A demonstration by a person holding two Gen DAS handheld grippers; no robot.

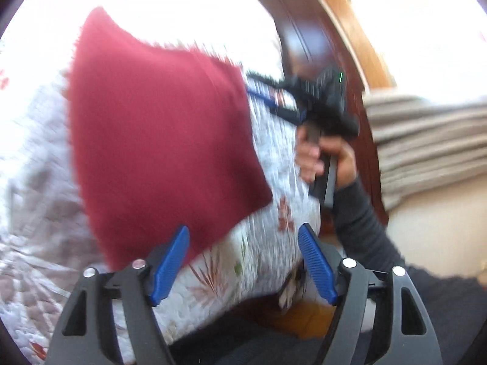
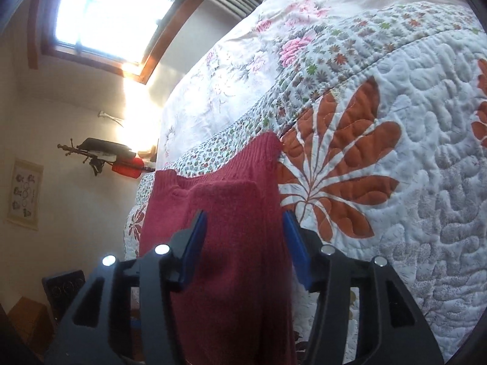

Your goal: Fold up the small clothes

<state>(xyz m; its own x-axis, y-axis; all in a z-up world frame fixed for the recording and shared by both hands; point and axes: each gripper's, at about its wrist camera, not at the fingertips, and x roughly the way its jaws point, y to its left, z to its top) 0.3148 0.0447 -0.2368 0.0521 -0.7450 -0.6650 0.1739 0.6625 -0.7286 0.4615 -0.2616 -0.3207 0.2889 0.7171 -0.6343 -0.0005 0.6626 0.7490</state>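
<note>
**Red knit on the quilted bed, both grippers spread**

Bedroom w/ a bed under a white quilt printed w/ orange leaf shapes; a wood-framed window glares bright at upper left of the right wrist view, a small wall hanging below it.

The dark red knit garment lies on the quilt near the bed's edge, part of it doubled over itself. In the right wrist view it runs straight up btwn the blue pads of the right gripper; jaws stand apart, cloth passing btwn them, not pinched.

Left wrist view is motion-blurred. Left gripper also has jaws wide apart, nothing btwn them; the garment's lower corner sits just beside its left pad. Across the cloth, a hand in a dark sleeve grips the other tool's handle at the garment's far edge.
</note>
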